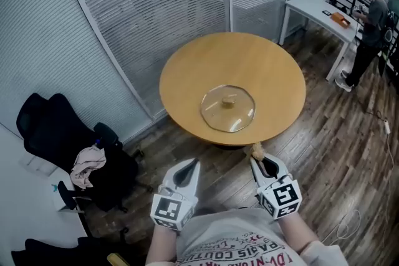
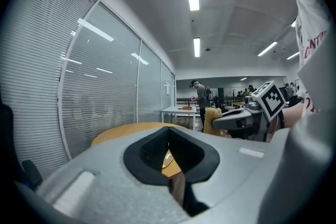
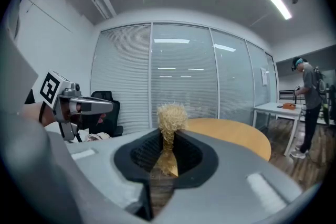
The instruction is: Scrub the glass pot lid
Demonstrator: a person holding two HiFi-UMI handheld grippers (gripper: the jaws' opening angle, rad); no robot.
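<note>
A clear glass pot lid (image 1: 227, 108) with a knob lies flat near the front edge of a round wooden table (image 1: 274, 65). Both grippers are held close to my body, short of the table. My right gripper (image 1: 256, 154) is shut on a tan fibrous scrubber (image 3: 171, 119), whose tuft pokes past the fingertips (image 1: 255, 150). My left gripper (image 1: 190, 165) is shut with nothing in it; through its jaws the left gripper view shows a sliver of the lid (image 2: 168, 157) and table (image 2: 126, 130). The right gripper (image 2: 247, 115) also appears there at the right.
A black office chair (image 1: 59, 134) with a cloth on it stands at the left by the blinds-covered glass wall (image 1: 156, 9). A white desk (image 1: 321, 12) and a standing person (image 1: 369, 28) are at the back right. Wood floor lies between me and the table.
</note>
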